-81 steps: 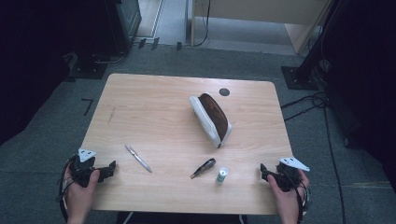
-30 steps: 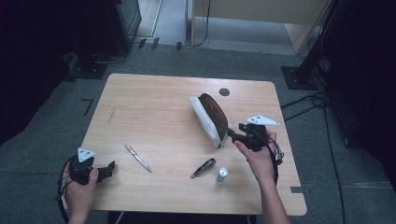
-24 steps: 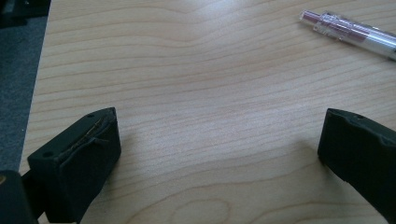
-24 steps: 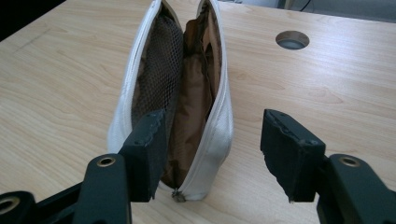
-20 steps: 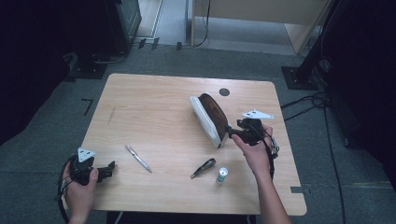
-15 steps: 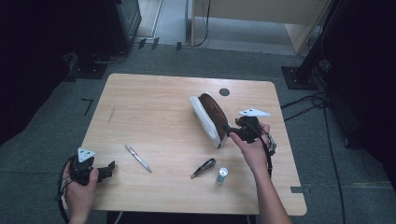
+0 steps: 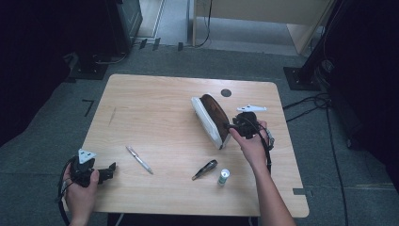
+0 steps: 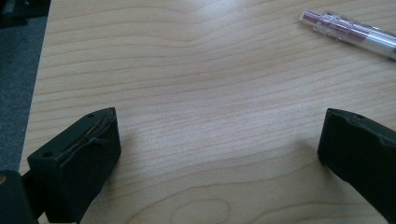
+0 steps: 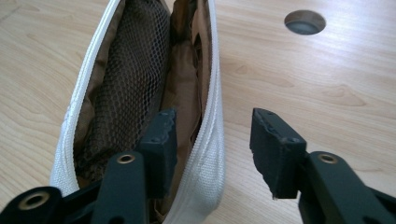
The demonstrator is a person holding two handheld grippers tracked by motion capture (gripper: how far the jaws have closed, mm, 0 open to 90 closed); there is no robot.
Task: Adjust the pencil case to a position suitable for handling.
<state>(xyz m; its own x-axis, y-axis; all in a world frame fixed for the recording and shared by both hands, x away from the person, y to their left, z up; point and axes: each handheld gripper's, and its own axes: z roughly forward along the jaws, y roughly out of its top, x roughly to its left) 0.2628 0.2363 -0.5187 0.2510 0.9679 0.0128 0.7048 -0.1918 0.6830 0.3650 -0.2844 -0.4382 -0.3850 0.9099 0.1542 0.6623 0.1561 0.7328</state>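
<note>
A white zip pouch [image 7: 210, 118] with brown lining lies open on the wooden table [image 7: 155, 108], right of centre. My right gripper [image 7: 231, 127] is at its near right end. In the right gripper view the pouch [image 9: 140, 70] gapes, showing mesh inside. One jaw of the right gripper [image 9: 212, 123] is inside the pouch and the other is outside, with the white zipper edge [image 9: 210, 140] between them. The jaws have just been closing, and a gap remains beside the outer jaw. My left gripper [image 7: 112, 168] rests open at the front left; nothing lies between the left gripper [image 8: 219, 135] jaws.
A clear pen [image 7: 139, 159] lies right of the left gripper, and the pen [image 8: 350, 33] sits ahead of its jaws. A dark pen [image 7: 205, 169] and a small cylinder [image 7: 223, 176] lie near the front edge. A cable hole [image 7: 226, 92] is behind the pouch.
The right hand came from the table's front right corner to the pouch, then edged left and down onto its rim, and its jaws narrowed. The left hand stayed still.
</note>
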